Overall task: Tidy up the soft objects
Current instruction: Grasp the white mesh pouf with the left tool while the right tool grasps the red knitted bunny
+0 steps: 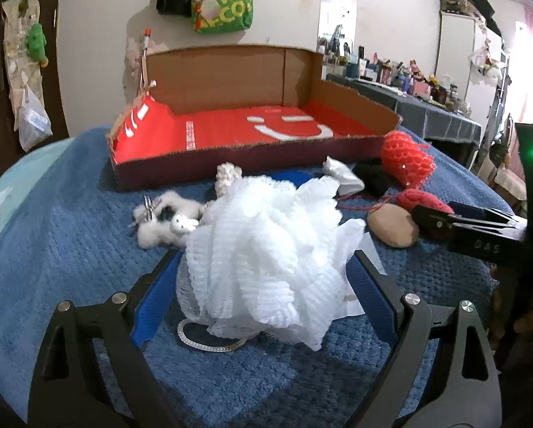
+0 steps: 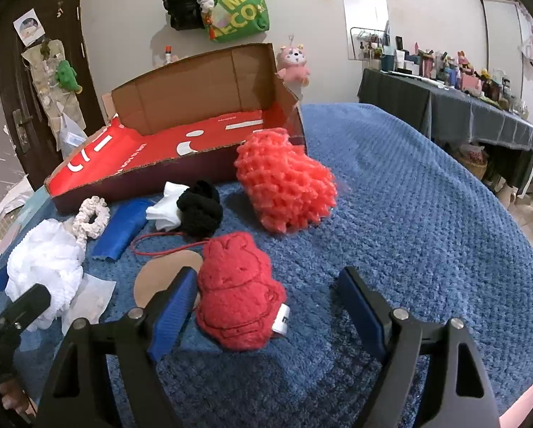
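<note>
A white mesh bath pouf [image 1: 266, 249] lies on the blue blanket between the open fingers of my left gripper [image 1: 262, 267]; whether they touch it I cannot tell. It also shows in the right wrist view [image 2: 45, 267]. A red bunny-shaped plush [image 2: 237, 292] lies between the open fingers of my right gripper [image 2: 270, 303], close to the left finger and apart from the right. The shallow cardboard box with a red floor [image 1: 152, 174] [image 2: 152, 174] stands behind and holds nothing.
On the blanket lie a coral foam net [image 2: 284, 185], a black knit piece [image 2: 198, 207], a white cloth [image 2: 166, 210], a cream scrunchie [image 2: 91, 217], a blue sheet [image 2: 123, 228], a tan round pad [image 1: 391, 228] and a white fluffy toy [image 1: 162, 221]. A cluttered table [image 2: 480, 114] stands right.
</note>
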{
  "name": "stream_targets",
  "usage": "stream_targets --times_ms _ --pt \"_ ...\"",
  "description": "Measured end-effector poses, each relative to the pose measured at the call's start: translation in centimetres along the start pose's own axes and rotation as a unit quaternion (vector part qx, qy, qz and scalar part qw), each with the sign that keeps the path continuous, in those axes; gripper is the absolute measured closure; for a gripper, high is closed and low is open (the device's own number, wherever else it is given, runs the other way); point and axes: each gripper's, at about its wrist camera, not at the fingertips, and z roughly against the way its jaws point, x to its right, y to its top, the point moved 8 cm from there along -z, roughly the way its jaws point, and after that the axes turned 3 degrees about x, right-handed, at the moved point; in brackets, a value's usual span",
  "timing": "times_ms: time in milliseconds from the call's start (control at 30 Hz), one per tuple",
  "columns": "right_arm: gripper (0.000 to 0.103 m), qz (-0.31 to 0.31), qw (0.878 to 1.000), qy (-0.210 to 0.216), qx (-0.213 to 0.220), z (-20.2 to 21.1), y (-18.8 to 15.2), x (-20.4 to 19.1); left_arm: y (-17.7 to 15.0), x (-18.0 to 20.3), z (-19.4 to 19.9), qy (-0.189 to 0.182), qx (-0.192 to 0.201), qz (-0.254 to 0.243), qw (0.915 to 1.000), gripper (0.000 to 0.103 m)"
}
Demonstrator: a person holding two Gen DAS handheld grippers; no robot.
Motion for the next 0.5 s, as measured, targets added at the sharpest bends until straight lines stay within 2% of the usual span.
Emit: stream_targets --times_ms 233,267,300,367,400,500 --pt "0.017 0.006 1.000 -0.001 -0.002 -0.3 0.0 -0.3 0.1 0.1 -0.8 -0.004 -0.011 -0.001 0.9999 0.011" --pt "0.019 0.011 1.000 -0.003 -0.002 -0.3 0.0 -0.4 0.1 0.2 -0.9 -0.007 -0.012 -0.001 0.9999 0.022" --pt "0.024 0.015 1.000 -0.002 0.000 -0.3 0.0 -0.5 0.1 0.4 -1.1 -0.019 -0.015 -0.002 0.9997 0.039" --pt "0.059 0.020 1.000 0.020 0.005 -0.2 0.0 -1.0 0.2 0.6 -1.3 -0.039 -0.022 0.009 0.9990 0.044" --pt "0.058 0.016 0.999 0.040 0.005 -0.1 0.0 -1.3 0.3 0.5 -1.1 -0.041 -0.018 0.013 0.9989 0.048" --pt "0.059 0.022 0.999 0.046 0.007 0.1 0.2 -1.6 1.4 0.4 -0.2 -0.039 0.002 0.012 0.9992 0.051"
